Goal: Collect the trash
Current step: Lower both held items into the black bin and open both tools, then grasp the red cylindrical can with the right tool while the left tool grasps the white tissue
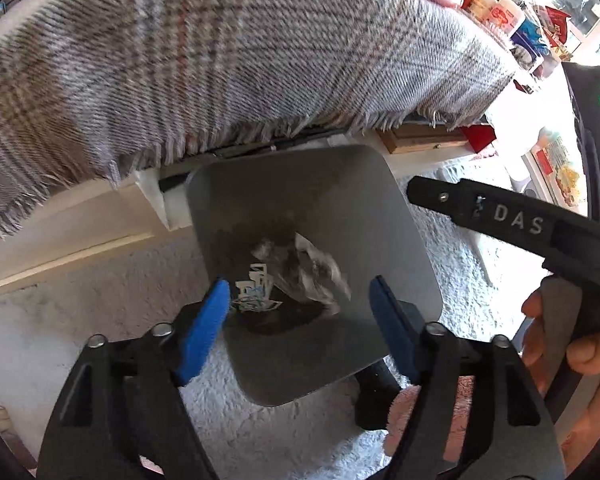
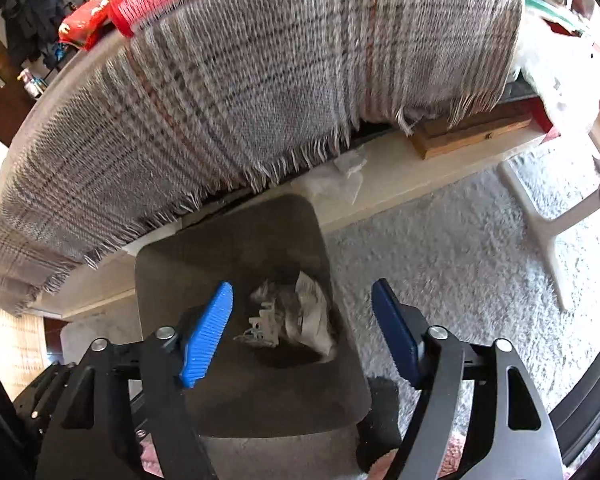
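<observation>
With both grippers hanging over the grey bin (image 1: 312, 216), left fingers (image 1: 204, 328) and right fingers (image 2: 206, 332) spread wide and empty, crumpled trash (image 2: 296, 320) lies inside; next, I'd say, more litter needs finding.

Black hand-held gripper (image 1: 300, 320) frames, ribbed blue pads (image 2: 207, 334), silver screws, white "DAS" lettering.

left wrist – steeply down, close over bin (image 1: 312, 216) | right wrist – same | shared: bin, plaid cloth (image 1: 236, 60)

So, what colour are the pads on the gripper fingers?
Blue, on black arms. The ribbed pads show best in the right wrist view.
</observation>
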Demonstrator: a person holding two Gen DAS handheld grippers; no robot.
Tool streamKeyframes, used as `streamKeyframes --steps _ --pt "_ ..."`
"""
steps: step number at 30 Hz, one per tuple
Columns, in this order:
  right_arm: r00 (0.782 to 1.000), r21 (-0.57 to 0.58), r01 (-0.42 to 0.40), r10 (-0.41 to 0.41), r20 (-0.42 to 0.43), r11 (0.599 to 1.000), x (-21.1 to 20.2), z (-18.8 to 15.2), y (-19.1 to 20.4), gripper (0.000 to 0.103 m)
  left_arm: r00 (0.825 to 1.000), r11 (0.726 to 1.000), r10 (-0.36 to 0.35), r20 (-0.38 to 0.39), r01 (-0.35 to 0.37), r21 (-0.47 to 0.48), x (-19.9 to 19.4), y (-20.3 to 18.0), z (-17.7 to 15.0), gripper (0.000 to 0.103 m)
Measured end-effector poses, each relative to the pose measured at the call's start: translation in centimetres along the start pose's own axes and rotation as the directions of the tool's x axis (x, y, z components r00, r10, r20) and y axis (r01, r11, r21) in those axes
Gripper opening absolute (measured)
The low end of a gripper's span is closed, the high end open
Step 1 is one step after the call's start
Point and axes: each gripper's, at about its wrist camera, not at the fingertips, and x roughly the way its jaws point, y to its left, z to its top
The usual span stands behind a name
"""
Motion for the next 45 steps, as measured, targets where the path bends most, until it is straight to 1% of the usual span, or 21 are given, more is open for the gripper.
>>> streamKeyframes --steps 2,4,5,8,11,15,17,21,24,26,28,29,30,31,32,33,35,41,45 --pt "1.000 -0.007 0.011 -0.011 0.025 1.000 -0.9 0.2 0.1 0.095 0.999 1.000 0.016 0.028 -0.017 0.005 -1.0 0.3 0.0 0.088" --pt "0.998 -0.013 0.021 -0.020 0.057 1.000 -1.9 0.3 0.2 0.097 0.999 1.000 0.023 0.047 -0.023 0.004 -2.0 0.6 0.0 0.092" --pt "0.998 -0.013 0.023 -0.022 0.066 1.000 -2.5 0.5 0.2 0.098 0.998 1.000 0.025 0.054 -0.025 0.000 -2.5 0.8 0.0 0.095" --pt "0.996 -0.011 0.026 -0.025 0.082 1.000 -4.0 1.0 0.2 0.099 0.996 0.999 0.026 0.087 -0.024 -0.025 -4.4 1.5 0.4 0.095" --pt "0.994 -0.020 0.005 -0.002 0.109 1.000 -6.1 1.8 0.6 0.099 0.993 0.999 0.023 0.119 -0.017 -0.049 -6.5 2.2 0.7 0.095" --pt "0.988 -0.044 0.011 -0.004 0.157 0.999 -8.8 3.5 1.4 0.099 0.987 0.999 0.049 0.153 -0.046 -0.026 -9.1 2.1 2.1 0.095" --pt "0.985 -0.045 0.006 0.001 0.172 0.999 -9.8 4.3 1.7 0.099 0.983 0.998 0.060 0.175 -0.059 -0.015 -10.5 2.1 3.0 0.095" --pt "0.981 -0.029 -0.018 0.023 0.190 0.999 -11.3 6.5 2.0 0.099 0.978 0.998 0.054 0.202 -0.048 -0.034 -12.2 3.3 5.0 0.095" --pt "0.980 -0.024 -0.007 0.012 0.199 1.000 -11.7 8.1 2.6 0.099 0.976 0.998 0.065 0.208 -0.058 -0.040 -13.0 3.9 6.8 0.095" --pt "0.980 -0.012 -0.002 0.004 0.200 1.000 -11.5 9.1 3.0 0.098 0.971 0.997 0.077 0.225 -0.070 -0.039 -13.7 4.2 8.1 0.095" --pt "0.982 -0.001 0.001 -0.001 0.189 1.000 -11.1 10.0 3.2 0.094 0.963 0.996 0.092 0.252 -0.085 -0.037 -14.5 4.4 9.6 0.095" --pt "0.983 0.004 0.003 -0.004 0.183 1.000 -10.9 10.3 3.4 0.085 0.960 0.995 0.096 0.261 -0.090 -0.037 -14.8 4.5 10.2 0.095" --pt "0.985 0.013 -0.002 0.000 0.172 1.000 -10.5 10.7 3.4 0.072 0.958 0.995 0.099 0.269 -0.092 -0.037 -15.0 4.5 10.9 0.095" --pt "0.989 0.028 -0.019 0.014 0.150 0.999 -9.8 11.1 3.4 0.066 0.955 0.995 0.102 0.279 -0.096 -0.037 -15.2 4.6 11.7 0.095" --pt "0.991 0.038 -0.031 0.025 0.132 0.999 -9.2 11.4 3.5 0.056 0.952 0.994 0.105 0.287 -0.099 -0.035 -15.4 4.7 12.4 0.095" --pt "0.993 0.051 -0.047 0.041 0.111 0.998 -8.6 11.6 3.5 0.048 0.949 0.994 0.108 0.295 -0.104 -0.032 -15.5 4.6 13.0 0.095" --pt "0.994 0.073 -0.072 0.066 0.084 0.995 -7.4 12.2 3.7 0.044 0.945 0.994 0.110 0.309 -0.110 -0.018 -15.6 4.5 14.2 0.095" --pt "0.991 0.114 -0.104 0.093 0.098 0.988 -6.3 13.7 4.3 0.045 0.939 0.994 0.091 0.333 -0.104 0.021 -15.7 3.8 16.9 0.095" --pt "0.991 0.119 -0.091 0.078 0.105 0.989 -5.8 15.0 4.8 0.045 0.938 0.995 0.084 0.337 -0.099 0.026 -15.2 3.7 18.2 0.095"
